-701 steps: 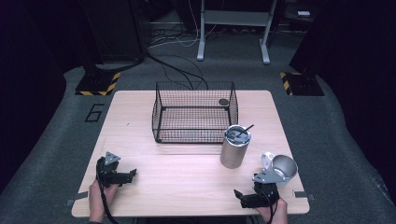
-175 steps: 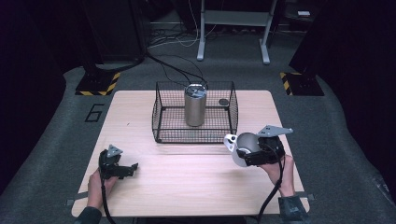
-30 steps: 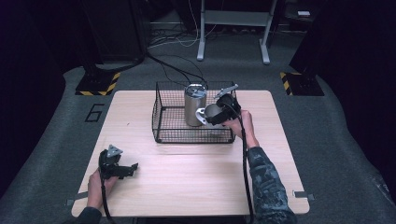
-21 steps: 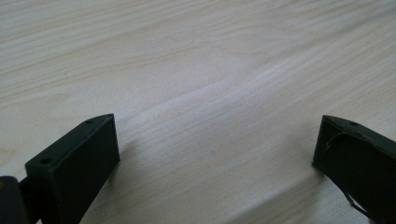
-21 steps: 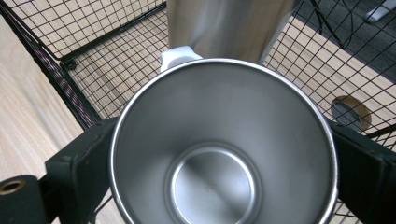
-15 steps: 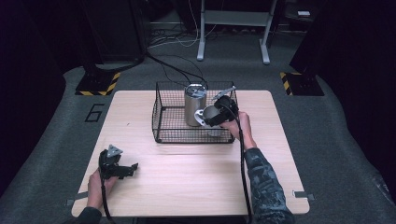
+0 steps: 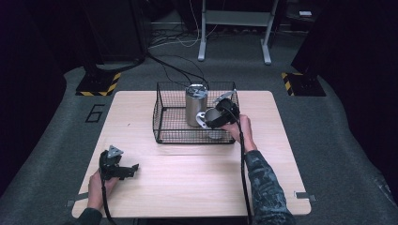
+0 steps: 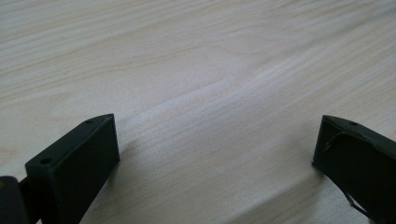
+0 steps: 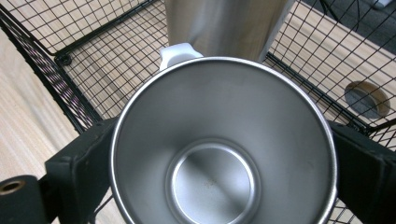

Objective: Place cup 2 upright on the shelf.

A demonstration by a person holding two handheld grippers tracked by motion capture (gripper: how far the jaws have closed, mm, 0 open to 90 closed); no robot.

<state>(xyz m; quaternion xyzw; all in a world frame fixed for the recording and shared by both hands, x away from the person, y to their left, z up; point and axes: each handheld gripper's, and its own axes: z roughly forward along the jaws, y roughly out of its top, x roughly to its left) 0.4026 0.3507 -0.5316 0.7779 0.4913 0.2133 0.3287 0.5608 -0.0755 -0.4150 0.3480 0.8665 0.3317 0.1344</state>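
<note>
Steel cup (image 9: pixel 223 149) clamped across its body by right gripper (image 7: pixel 217 117), held over wire basket (image 7: pixel 162 136) just beside tall tumbler (image 7: pixel 195 105). Probably light, rigid, slippery; firm squeeze below rim. Left gripper (image 7: pixel 123 169) wide, empty, resting on table (image 8: pixel 196 70).

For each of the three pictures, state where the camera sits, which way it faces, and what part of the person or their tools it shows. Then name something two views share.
High view: above the person's side, looking forward and down on the table; both forearms, left tool, right tool at the wire basket.
Left tool view: on the left tool, facing down at bare tabletop; its two black jaws stand apart.
Right tool view: on the right tool, looking into a steel cup clamped between its jaws, over the basket.
Shared: the high and right tool views both show basket, cup and the tall steel tumbler.
</note>
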